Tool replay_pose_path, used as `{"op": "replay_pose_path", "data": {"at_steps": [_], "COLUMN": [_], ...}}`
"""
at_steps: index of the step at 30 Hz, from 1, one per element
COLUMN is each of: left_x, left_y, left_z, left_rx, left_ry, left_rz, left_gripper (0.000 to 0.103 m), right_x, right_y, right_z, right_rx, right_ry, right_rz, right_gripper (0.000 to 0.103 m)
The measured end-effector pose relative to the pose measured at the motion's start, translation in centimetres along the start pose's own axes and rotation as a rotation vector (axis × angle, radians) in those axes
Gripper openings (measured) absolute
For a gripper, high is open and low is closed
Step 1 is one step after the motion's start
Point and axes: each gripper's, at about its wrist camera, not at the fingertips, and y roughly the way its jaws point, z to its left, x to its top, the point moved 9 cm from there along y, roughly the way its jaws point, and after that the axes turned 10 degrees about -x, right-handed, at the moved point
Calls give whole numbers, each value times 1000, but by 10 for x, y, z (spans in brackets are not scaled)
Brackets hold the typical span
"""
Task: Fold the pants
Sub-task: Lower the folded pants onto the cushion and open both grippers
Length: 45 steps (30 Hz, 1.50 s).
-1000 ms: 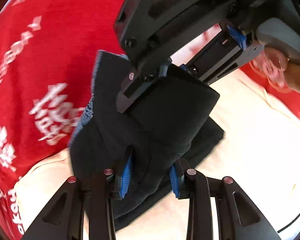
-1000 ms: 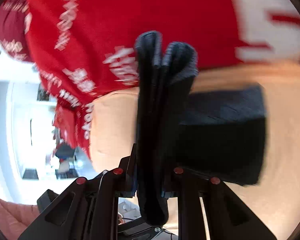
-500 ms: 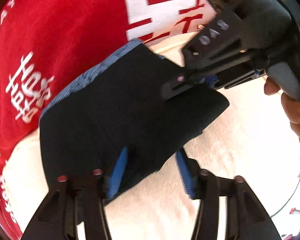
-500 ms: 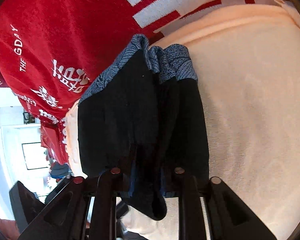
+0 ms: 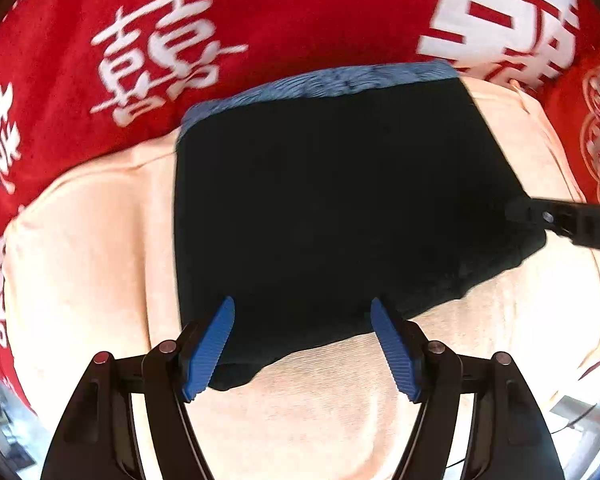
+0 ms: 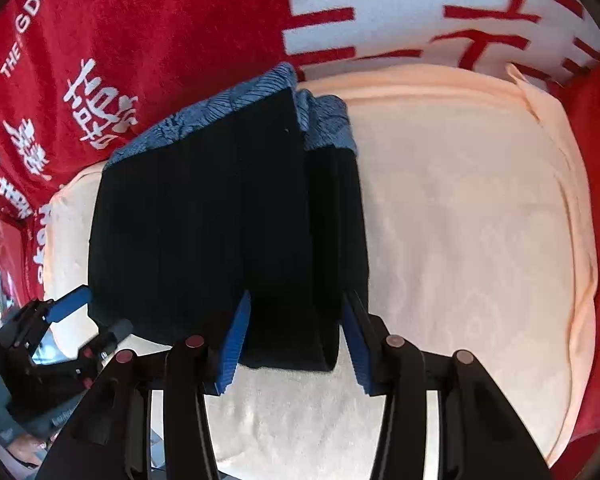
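Between both pairs of blue-padded fingers (image 5: 228,344), the folded black pants with a blue patterned waistband (image 5: 332,200) are lying flat on the cream towel (image 5: 100,240). Left gripper (image 5: 304,344) and right gripper (image 6: 296,340) are opening, no longer pinching, apparently releasing the finished fold.

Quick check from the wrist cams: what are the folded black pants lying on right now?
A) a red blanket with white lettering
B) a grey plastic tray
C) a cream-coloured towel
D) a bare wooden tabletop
C: the folded black pants lie flat on the cream-coloured towel, which is spread over the red blanket.
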Motion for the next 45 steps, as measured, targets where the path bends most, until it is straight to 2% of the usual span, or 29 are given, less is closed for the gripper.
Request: {"op": "replay_pose_path", "data": {"at_steps": [17,19,25,30,34,37,39,42,43,45], "left_x": [3,3,0,1,1,1,3,6,6,5], "left_y": [13,15,22,26,31,31,32,30,31,30], "left_z": [30,33,37,38,40,42,46,51,52,51], "left_rx": [-22,-12,0,-15,-32,-52,-64,-64,-63,-65], "left_ry": [-54,-61,-68,-89,-105,-126,-146,-159,-160,-164], "left_rz": [13,20,41,46,56,58,47,22,24,37], "left_gripper": [73,95,96,96,96,97,102,102,102,102], "right_x": [-2,-3,-7,-10,-11,-11,-12,-11,-11,-10], "right_y": [-7,-8,-15,-20,-23,-24,-25,-25,-25,-25], "right_z": [-1,-2,-5,-6,-9,-8,-8,-6,-6,-4], "right_rx": [-64,-67,-66,-69,-72,-87,-96,-104,-102,-99], "right_ry": [31,31,29,26,30,16,5,-11,-17,-22], "right_rz": [1,-1,-10,-21,-31,-39,-49,-64,-65,-70], "right_gripper": [53,53,53,65,78,79,81,82,87,90]}}
